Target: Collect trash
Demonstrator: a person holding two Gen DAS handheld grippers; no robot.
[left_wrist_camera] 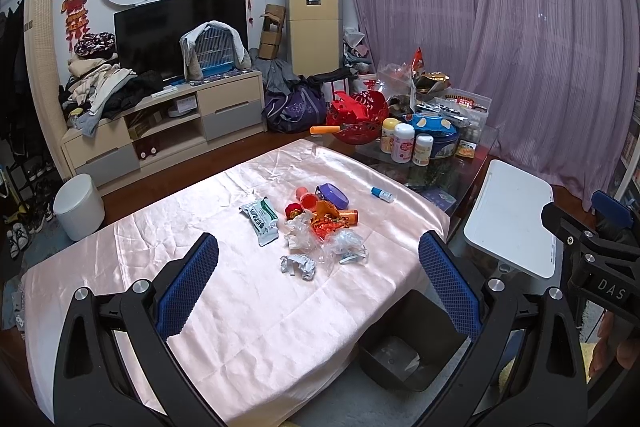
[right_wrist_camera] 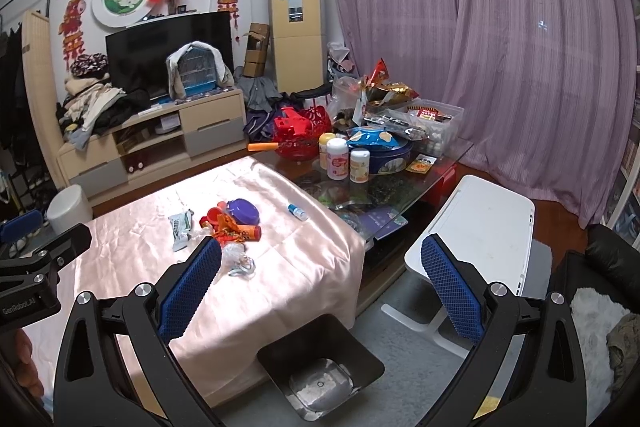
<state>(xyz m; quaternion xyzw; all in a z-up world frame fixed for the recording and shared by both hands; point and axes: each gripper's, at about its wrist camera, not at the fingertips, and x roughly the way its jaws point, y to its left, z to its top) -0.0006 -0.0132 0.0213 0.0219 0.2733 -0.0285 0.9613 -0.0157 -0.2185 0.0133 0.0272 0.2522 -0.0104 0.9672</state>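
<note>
Hovering both grippers, left gripper [left_wrist_camera: 318, 259] and right gripper [right_wrist_camera: 320, 263], jaws spread, nothing held. Trash pile [left_wrist_camera: 316, 231] sits mid-tablecloth [left_wrist_camera: 240, 307]; black bin [right_wrist_camera: 320, 367] on floor beside table. Risk: thin plastic wrap slipping from pads, or snagging cloth

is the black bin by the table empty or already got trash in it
Empty: the black square bin on the floor shows only its bare grey bottom; crumpled wrappers still lie on the pink tablecloth.
</note>
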